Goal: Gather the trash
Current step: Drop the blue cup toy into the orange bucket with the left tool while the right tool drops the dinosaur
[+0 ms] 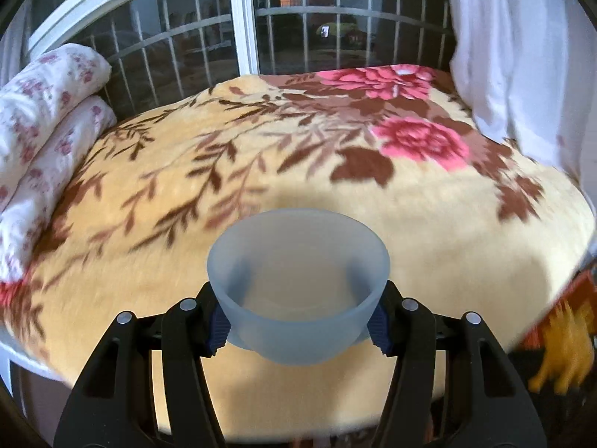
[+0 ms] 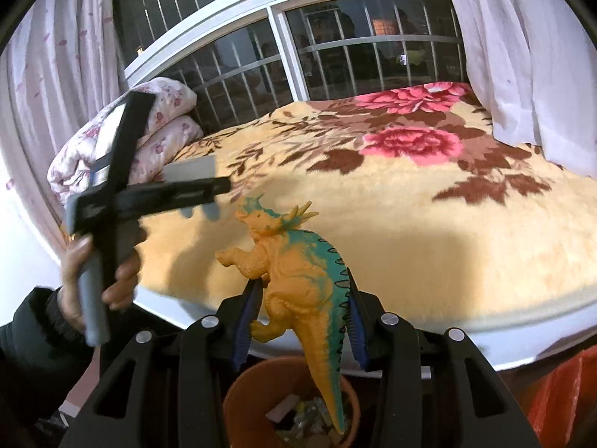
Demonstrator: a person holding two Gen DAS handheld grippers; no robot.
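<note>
In the left wrist view my left gripper [image 1: 298,326] is shut on a frosted translucent bowl [image 1: 298,283], its blue pads pressing both sides; the bowl looks empty and hangs above the near edge of the floral blanket [image 1: 261,171]. In the right wrist view my right gripper [image 2: 300,317] is shut on an orange and teal toy dinosaur [image 2: 294,272], held upright with its tail hanging over an orange bin [image 2: 238,395] that holds scraps. The left gripper's black body [image 2: 123,194], held by a hand [image 2: 74,283], shows at the left of that view.
A bed with a yellow floral blanket fills the middle. Rolled flowered bedding [image 1: 44,112] lies at its left end. A barred window [image 1: 231,37] runs behind, and white curtains [image 1: 522,56] hang at the right. Something orange [image 2: 559,403] sits at the lower right.
</note>
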